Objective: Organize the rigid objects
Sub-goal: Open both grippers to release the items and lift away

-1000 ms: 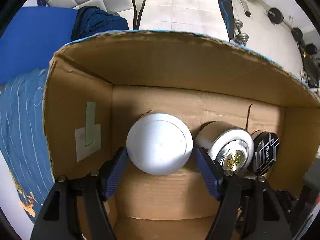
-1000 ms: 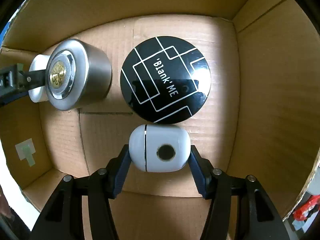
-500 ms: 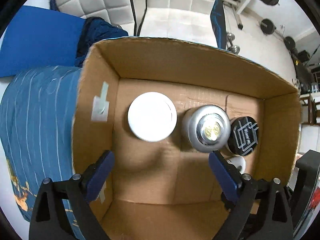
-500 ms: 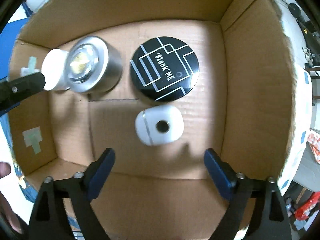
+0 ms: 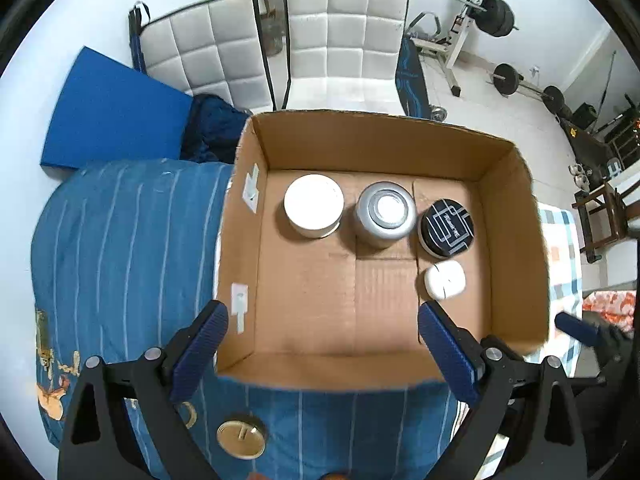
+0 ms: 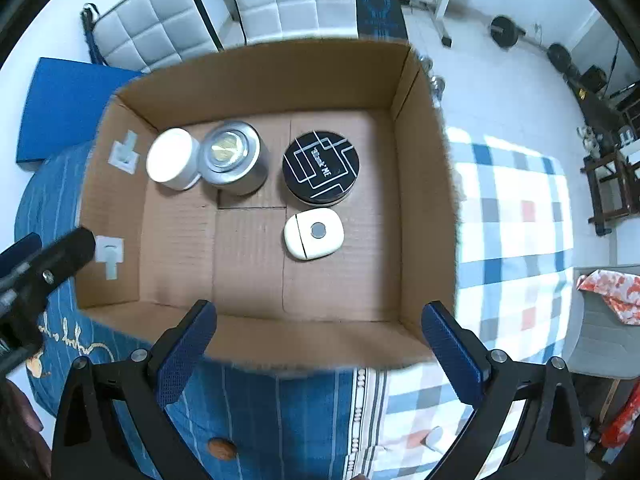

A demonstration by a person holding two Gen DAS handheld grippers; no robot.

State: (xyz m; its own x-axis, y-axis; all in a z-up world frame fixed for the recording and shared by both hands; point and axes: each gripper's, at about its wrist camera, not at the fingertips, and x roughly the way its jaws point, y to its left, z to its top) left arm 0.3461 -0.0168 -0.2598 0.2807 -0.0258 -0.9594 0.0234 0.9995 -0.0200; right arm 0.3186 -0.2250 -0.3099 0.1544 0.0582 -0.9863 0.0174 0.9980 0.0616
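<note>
An open cardboard box (image 5: 516, 240) (image 6: 424, 200) sits on a blue striped bedspread. Inside, along the far wall, stand a white round jar (image 5: 314, 205) (image 6: 173, 159), a silver tin (image 5: 386, 214) (image 6: 234, 156) and a black round tin with white lines (image 5: 447, 227) (image 6: 320, 167). A white rounded case (image 5: 444, 279) (image 6: 314, 233) lies in front of the black tin. My left gripper (image 5: 322, 354) is open and empty above the box's near edge. My right gripper (image 6: 318, 356) is open and empty, also above the near edge.
A gold round lid (image 5: 241, 438) lies on the bedspread in front of the box. A small brown object (image 6: 221, 448) lies there too. A checked cloth (image 6: 516, 216) covers the bed to the right. White padded chairs (image 5: 344, 40) and gym weights stand behind.
Both grippers opened, let go of the white jar and the white case, and pulled back up out of the box. The four objects stay on the box floor.
</note>
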